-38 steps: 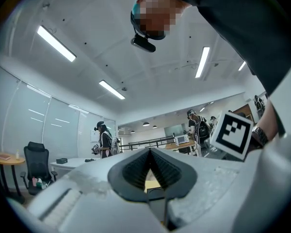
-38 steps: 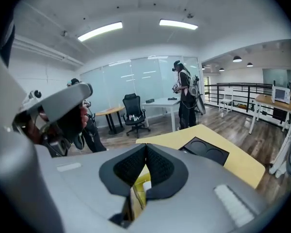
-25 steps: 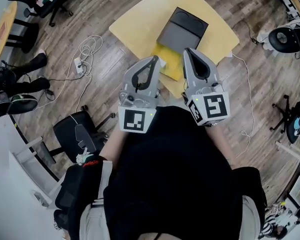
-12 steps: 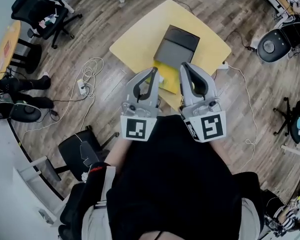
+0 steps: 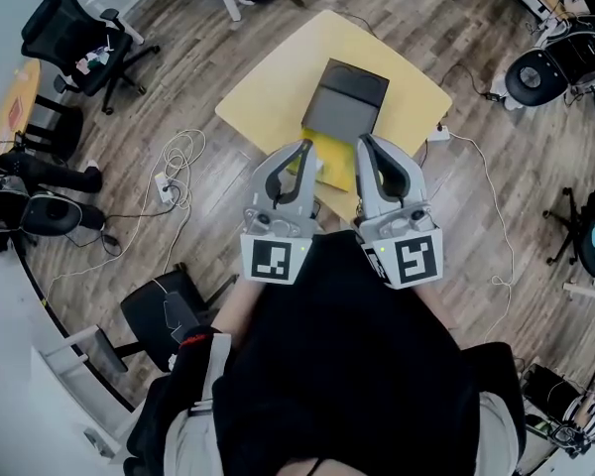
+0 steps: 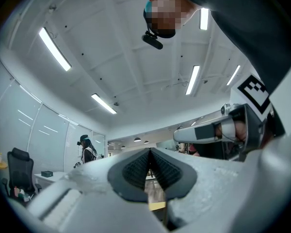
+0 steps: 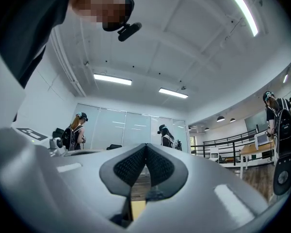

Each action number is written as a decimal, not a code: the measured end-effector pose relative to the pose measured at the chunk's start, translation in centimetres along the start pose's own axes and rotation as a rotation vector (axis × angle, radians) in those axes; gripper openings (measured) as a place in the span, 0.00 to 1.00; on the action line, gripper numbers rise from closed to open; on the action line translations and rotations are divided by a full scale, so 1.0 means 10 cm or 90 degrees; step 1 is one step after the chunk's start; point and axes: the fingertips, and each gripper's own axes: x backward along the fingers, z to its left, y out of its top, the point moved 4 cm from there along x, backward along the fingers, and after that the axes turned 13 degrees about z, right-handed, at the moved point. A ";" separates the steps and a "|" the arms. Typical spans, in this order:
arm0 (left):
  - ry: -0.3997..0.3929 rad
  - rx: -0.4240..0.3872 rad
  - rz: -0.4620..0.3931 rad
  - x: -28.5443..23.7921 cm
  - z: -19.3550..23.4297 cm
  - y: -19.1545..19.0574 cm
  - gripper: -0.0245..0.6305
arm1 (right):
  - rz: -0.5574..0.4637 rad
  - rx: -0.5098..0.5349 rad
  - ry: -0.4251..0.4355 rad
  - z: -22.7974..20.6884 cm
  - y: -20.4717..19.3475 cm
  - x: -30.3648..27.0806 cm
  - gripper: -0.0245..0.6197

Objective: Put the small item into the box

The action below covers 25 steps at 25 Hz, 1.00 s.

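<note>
Care is needed here: the left gripper (image 5: 303,147) and the right gripper (image 5: 366,140) are both closed on nothing, high above the yellow table (image 5: 268,82), so they should come down slowly toward the dark box (image 5: 349,99).

The left tongs (image 5: 304,147) and the right tongs (image 5: 365,139) are held side by side, close in front of the person's chest. In the head view both point toward 12 o'clock, and their tips lean slightly toward each other. Each gripper view shows its dark ribbed pads pressed together tip to tip, empty. The left marker cube (image 5: 276,258) and the right marker cube (image 5: 409,259) sit at the rear ends, toward 6 o'clock. The bare left forearm (image 5: 234,303) runs back toward 7 o'clock. The right forearm is hidden.
</note>
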 end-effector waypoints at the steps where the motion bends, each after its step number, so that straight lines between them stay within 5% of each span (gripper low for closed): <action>1: -0.002 -0.003 0.001 0.00 -0.01 0.00 0.04 | 0.001 -0.002 0.000 0.00 -0.01 0.00 0.04; 25: -0.017 0.001 0.024 0.04 -0.18 -0.08 0.04 | 0.021 -0.011 0.029 0.08 -0.15 0.06 0.04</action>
